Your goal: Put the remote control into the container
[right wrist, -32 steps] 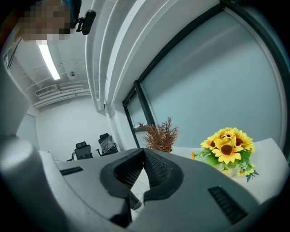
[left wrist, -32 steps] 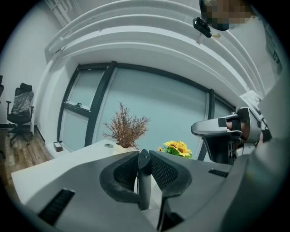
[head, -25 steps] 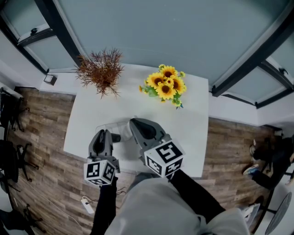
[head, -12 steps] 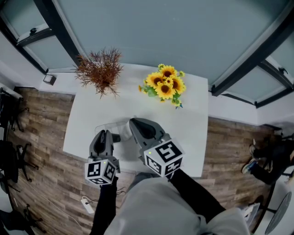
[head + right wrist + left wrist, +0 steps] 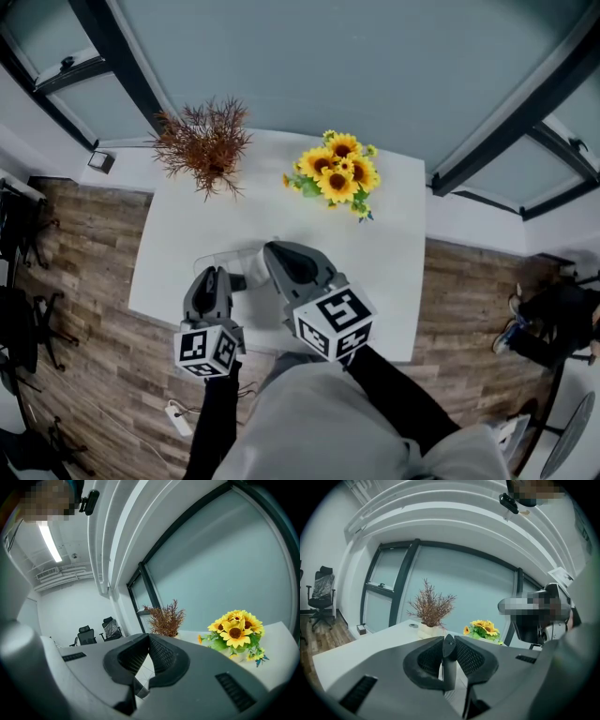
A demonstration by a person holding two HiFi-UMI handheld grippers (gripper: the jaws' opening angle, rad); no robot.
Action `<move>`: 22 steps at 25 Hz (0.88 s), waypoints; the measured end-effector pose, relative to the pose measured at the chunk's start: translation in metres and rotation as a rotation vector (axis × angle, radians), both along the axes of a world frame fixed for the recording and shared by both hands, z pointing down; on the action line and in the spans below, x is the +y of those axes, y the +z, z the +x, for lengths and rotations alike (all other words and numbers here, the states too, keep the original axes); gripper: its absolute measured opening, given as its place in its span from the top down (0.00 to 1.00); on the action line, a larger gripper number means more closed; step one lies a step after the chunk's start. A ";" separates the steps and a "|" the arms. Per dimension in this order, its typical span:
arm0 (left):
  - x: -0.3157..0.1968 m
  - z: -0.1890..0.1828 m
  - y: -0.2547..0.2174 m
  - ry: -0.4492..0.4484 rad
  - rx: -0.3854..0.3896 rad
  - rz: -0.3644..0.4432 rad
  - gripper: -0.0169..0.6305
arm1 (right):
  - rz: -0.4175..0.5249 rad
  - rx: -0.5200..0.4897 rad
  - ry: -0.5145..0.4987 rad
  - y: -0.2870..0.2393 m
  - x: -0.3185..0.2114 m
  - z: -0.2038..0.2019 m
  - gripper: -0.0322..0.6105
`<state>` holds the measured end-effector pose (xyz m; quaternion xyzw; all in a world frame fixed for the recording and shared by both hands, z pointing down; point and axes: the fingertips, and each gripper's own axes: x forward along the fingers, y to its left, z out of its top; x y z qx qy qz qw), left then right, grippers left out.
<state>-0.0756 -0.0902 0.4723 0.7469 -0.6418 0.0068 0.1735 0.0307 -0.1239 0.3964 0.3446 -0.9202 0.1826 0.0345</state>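
Pinching a slim dark remote control [image 5: 449, 672] edge-on, the left gripper [image 5: 449, 641] has its jaws closed against it, and the remote stands upright between the pads. The right gripper [image 5: 149, 638] has its jaw tips drawn together. A pale see-through edge shows in the gap behind them, and I cannot tell whether it is pinched.

In the head view both grippers sit near the 6 o'clock edge of a white table [image 5: 375, 244]. A clear container [image 5: 219, 262] lies faint against the top at their tips. The remote's dark end falls within that outline, but I cannot tell whether it is inside or above. A dried brown plant [image 5: 206, 145] stands toward 11 o'clock and sunflowers [image 5: 337, 173] toward 1 o'clock, with a frosted glass wall [image 5: 328, 66] at 12 o'clock.

Only the head view shows the wood floor [image 5: 84, 253]. Only the gripper views show black office chairs [image 5: 86, 634] and a ceiling light strip [image 5: 49, 541].
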 end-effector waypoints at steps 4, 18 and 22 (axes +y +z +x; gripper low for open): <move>0.000 0.000 0.002 0.001 -0.004 -0.004 0.86 | -0.002 -0.002 0.000 0.001 0.000 0.000 0.94; 0.002 0.005 0.007 0.016 -0.041 -0.017 0.86 | 0.000 -0.002 -0.003 0.001 0.002 0.000 0.94; 0.003 0.006 0.009 0.020 -0.052 -0.026 0.86 | -0.002 -0.002 -0.005 0.001 0.002 0.000 0.94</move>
